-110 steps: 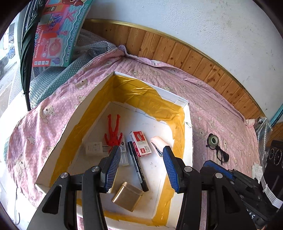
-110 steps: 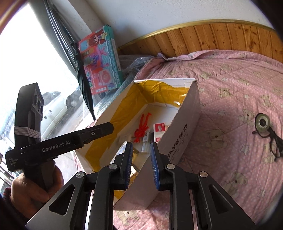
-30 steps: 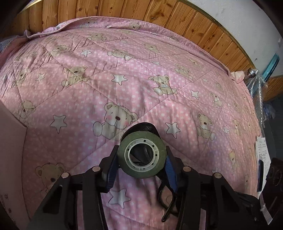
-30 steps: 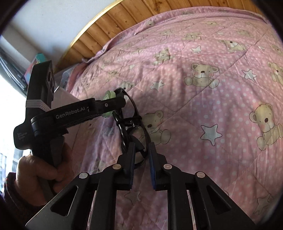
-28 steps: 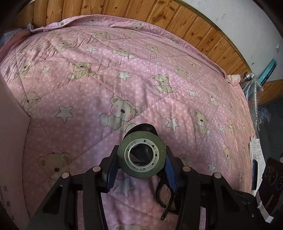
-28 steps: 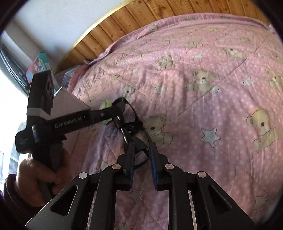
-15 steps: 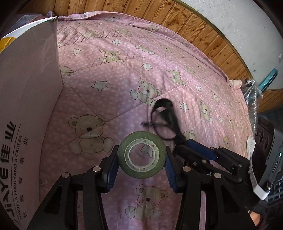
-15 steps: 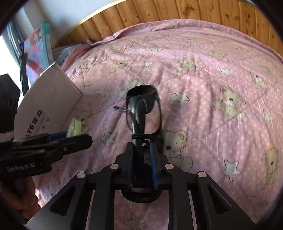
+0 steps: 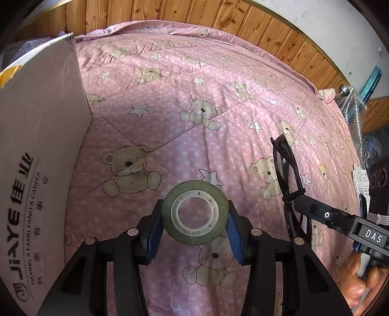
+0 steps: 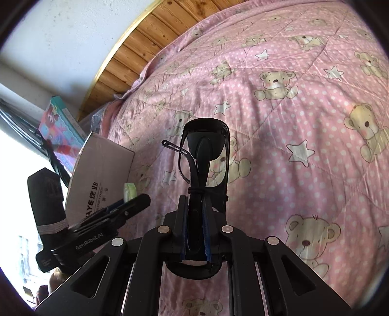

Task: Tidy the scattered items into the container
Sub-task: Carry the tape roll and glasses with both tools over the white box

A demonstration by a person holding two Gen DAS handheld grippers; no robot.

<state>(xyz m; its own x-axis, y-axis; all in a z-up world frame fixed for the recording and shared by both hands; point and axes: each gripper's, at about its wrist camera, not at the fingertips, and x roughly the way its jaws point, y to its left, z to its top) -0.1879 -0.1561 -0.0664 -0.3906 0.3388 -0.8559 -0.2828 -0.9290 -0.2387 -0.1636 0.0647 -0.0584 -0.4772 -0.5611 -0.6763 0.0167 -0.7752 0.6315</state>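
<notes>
Both grippers have lifted off the quilt since the earlier frame, each now carrying its item. The left gripper [image 9: 195, 224] clenches a tape roll [image 9: 195, 212] between its blue ribbed pads: a dull green ring around a clear plastic core, held flat-on to the camera, above the quilt [image 9: 194, 109]. The right gripper [image 10: 195, 228] is clamped tight on folded glasses [image 10: 204, 155], glossy black, with the frame sticking up past the fingertips and one thin arm jutting left. To the near left stands the box [image 9: 41, 158], its smooth pale cardboard wall upright, its printed side facing the grippers and its top edge higher than the tape. Between the box wall and the glasses lies wide open bedding, soft pink dotted fabric with bears and stars, bounded far off by wooden panelling [image 9: 218, 17].
</notes>
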